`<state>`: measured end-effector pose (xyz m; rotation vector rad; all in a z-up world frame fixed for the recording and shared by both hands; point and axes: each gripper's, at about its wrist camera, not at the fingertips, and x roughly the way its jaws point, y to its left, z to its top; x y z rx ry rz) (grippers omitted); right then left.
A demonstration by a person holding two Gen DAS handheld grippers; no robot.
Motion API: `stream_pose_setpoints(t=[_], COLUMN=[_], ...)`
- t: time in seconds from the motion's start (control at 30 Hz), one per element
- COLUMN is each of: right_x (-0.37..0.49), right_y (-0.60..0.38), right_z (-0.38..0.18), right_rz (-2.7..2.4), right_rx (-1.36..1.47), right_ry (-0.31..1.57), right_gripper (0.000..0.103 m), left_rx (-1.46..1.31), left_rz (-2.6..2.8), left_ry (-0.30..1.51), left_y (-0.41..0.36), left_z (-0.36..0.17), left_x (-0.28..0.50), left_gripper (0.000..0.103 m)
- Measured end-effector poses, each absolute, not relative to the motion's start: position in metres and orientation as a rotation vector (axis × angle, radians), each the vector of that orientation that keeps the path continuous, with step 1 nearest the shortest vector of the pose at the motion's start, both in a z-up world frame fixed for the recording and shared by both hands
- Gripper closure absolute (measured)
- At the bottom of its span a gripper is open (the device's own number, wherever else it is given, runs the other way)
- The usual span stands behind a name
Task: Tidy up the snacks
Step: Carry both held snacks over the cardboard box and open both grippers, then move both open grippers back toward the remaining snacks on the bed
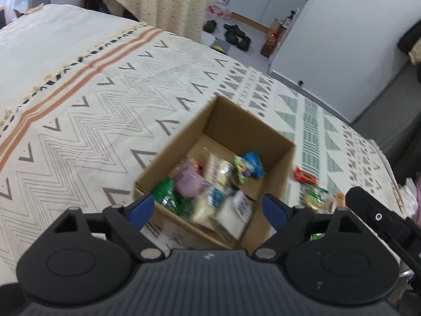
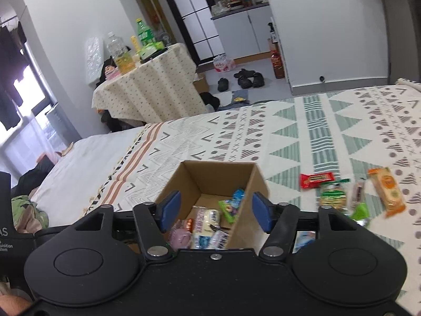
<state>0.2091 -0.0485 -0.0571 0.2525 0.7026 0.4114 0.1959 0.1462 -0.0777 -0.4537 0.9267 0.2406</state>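
Note:
An open cardboard box point(image 1: 244, 121) stands on the patterned bedspread and holds several snack packets, among them a purple one point(image 1: 188, 183) and a green one point(image 1: 164, 193). My left gripper point(image 1: 208, 209) is open and empty, just above the box's near rim. My right gripper point(image 2: 215, 209) is open and empty, also over the box point(image 2: 205, 176). Loose snacks lie right of the box: a red packet point(image 2: 317, 179), a green-gold packet point(image 2: 332, 196) and an orange packet point(image 2: 386, 191). The red packet also shows in the left wrist view point(image 1: 305, 176).
The bedspread point(image 1: 105, 110) covers a bed. Beyond it stand a cloth-covered table point(image 2: 147, 89) with bottles, shoes point(image 2: 247, 79) on the floor and white cabinets. The other gripper's black body point(image 1: 381, 221) is at the right edge.

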Motion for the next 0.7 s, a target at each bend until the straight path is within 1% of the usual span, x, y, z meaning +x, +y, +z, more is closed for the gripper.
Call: stream_pose_setpoints(t=[0.07, 0.1, 0.17, 0.3, 0.37, 0.5, 0.7], right_x=[0.205, 0.203, 0.198, 0.190, 0.187, 0.179, 0.166], right_y=[-0.059, -0.065, -0.076, -0.098, -0.111, -0.132, -0.164], right_z=[-0.055, -0.054, -0.052, -0.046, -0.044, -0.041, -0.040], right_rz=[0.397, 0.392, 0.380, 0.353, 0.336, 0.311, 0.272], right_rx=[0.258, 0.263, 0.269, 0.276, 0.285, 0.294, 0.303], right_ry=[0.699, 0.696, 0.686, 0.664, 0.656, 0.648, 0.637], right_gripper=[0.033, 0.031, 0.024, 0.018, 0.012, 0.009, 0.000], left_rx=[-0.443, -0.436, -0.422, -0.403, -0.393, -0.388, -0.374], left_rz=[0.236, 0.233, 0.231, 0.220, 0.217, 0.209, 0.172], left_ry=[0.929, 0.932, 0.936, 0.942, 0.946, 0.941, 0.937], left_y=[0.137, 0.132, 0.123, 0.104, 0.095, 0.079, 0.056], left_z=[-0.074, -0.073, -0.069, -0.064, -0.062, -0.058, -0.053], left_x=[0.193, 0.192, 0.189, 0.184, 0.182, 0.177, 0.171], left_gripper=[0.014, 0.013, 0.010, 0.009, 0.008, 0.000, 0.000])
